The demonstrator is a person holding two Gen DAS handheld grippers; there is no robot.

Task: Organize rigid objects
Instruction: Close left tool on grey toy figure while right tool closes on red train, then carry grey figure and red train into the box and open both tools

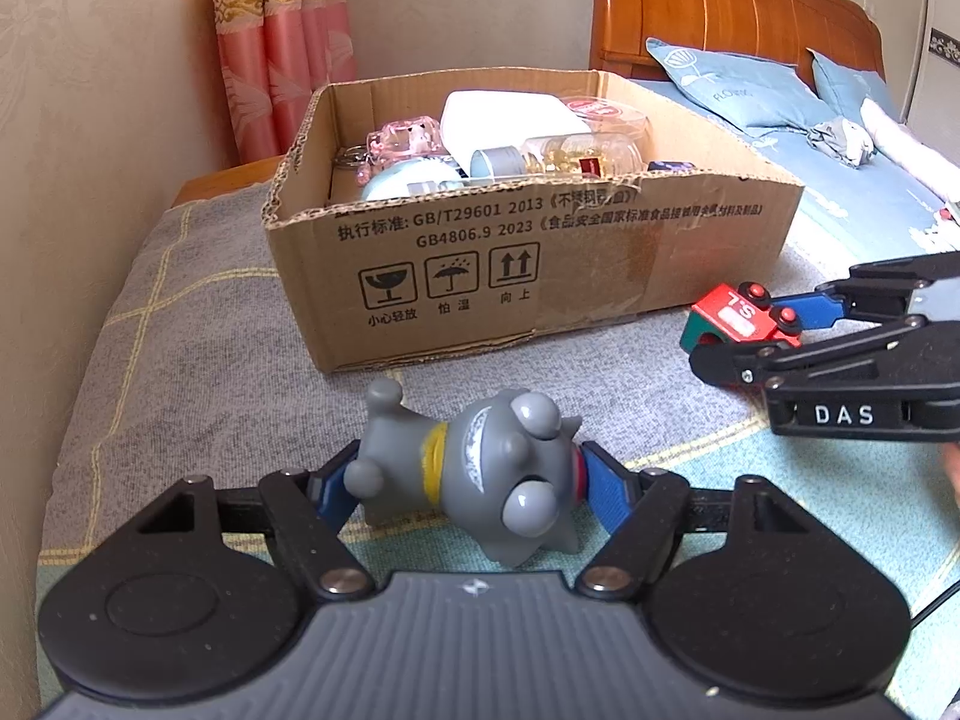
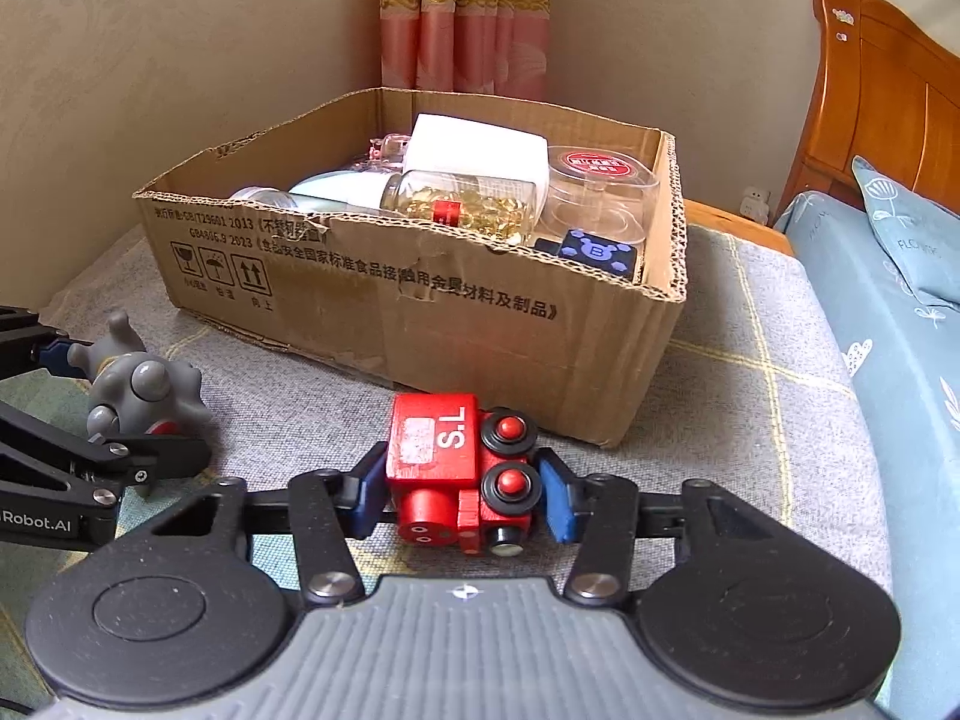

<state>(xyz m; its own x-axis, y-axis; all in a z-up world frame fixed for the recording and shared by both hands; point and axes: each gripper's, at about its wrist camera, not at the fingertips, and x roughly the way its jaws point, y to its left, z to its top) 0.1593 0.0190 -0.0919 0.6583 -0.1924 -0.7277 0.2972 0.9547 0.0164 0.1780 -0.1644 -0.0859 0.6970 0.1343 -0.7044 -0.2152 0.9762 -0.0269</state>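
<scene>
A grey cartoon figurine [image 1: 480, 468] with a yellow collar lies on its side between the blue pads of my left gripper [image 1: 474, 483], which is shut on it just above the blanket. It also shows in the right wrist view [image 2: 135, 387]. My right gripper [image 2: 465, 495] is shut on a red wooden toy train [image 2: 459, 468] marked "S.L"; the train also shows in the left wrist view [image 1: 738, 318]. An open cardboard box [image 1: 528, 276] stands behind both, holding a white container [image 2: 480, 150], a jar of gold capsules [image 2: 474, 204], a clear tub [image 2: 606, 192] and other items.
A grey checked blanket [image 1: 198, 360] covers the surface under the box. A bed with blue pillows [image 1: 738, 90] and a wooden headboard [image 1: 720, 6] lies to the right. A wall and pink curtain [image 2: 468, 18] stand behind the box.
</scene>
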